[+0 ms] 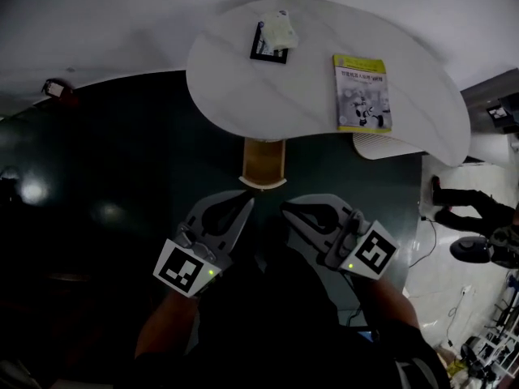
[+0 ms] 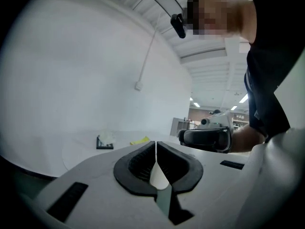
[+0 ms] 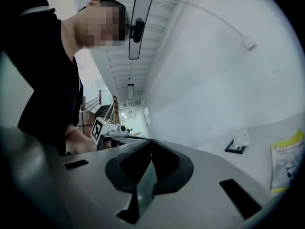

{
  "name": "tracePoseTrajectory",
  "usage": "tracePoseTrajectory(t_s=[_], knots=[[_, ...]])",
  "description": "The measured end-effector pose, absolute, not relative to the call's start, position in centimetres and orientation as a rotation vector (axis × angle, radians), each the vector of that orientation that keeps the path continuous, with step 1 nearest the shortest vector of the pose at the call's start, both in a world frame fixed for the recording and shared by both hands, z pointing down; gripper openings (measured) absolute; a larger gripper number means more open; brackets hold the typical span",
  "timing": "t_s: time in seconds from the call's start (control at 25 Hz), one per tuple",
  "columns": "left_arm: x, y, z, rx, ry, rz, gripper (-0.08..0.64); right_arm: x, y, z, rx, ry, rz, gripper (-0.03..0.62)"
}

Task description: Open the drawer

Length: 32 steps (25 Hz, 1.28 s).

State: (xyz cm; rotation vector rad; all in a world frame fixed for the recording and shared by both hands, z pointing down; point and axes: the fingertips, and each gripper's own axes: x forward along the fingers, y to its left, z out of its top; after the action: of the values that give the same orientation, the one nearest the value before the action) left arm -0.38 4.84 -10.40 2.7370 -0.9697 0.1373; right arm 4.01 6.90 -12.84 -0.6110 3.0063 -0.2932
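Observation:
A wooden drawer (image 1: 263, 160) with a pale curved front (image 1: 263, 184) sticks out from under the near edge of the white table (image 1: 243, 87). My left gripper (image 1: 248, 201) hovers just short of the drawer front, at its left, shut with nothing between the jaws. To the right of it, my right gripper (image 1: 285, 208) is shut and empty too. In the left gripper view the left gripper (image 2: 156, 143) has its black pads pressed together, with the right gripper (image 2: 208, 139) beside it. The right gripper (image 3: 151, 141) in its own view is also closed.
On the table lie a black-framed tray with a white crumpled thing (image 1: 273, 37) and a yellow-green booklet (image 1: 362, 92). A white ribbed round object (image 1: 381, 146) sits under the table's right side. Dark floor (image 1: 105, 185) surrounds the table; someone's shoes (image 1: 454, 201) stand at the right.

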Motion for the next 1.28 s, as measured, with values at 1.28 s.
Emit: tracePoseTrajectory(t_s=[1.28], knots=[[-9.6, 11.3, -20.9, 2.767, -0.956, 0.19, 0.02, -1.8, 12.8, -24.1, -0.942, 2.916, -0.191, 0.015]])
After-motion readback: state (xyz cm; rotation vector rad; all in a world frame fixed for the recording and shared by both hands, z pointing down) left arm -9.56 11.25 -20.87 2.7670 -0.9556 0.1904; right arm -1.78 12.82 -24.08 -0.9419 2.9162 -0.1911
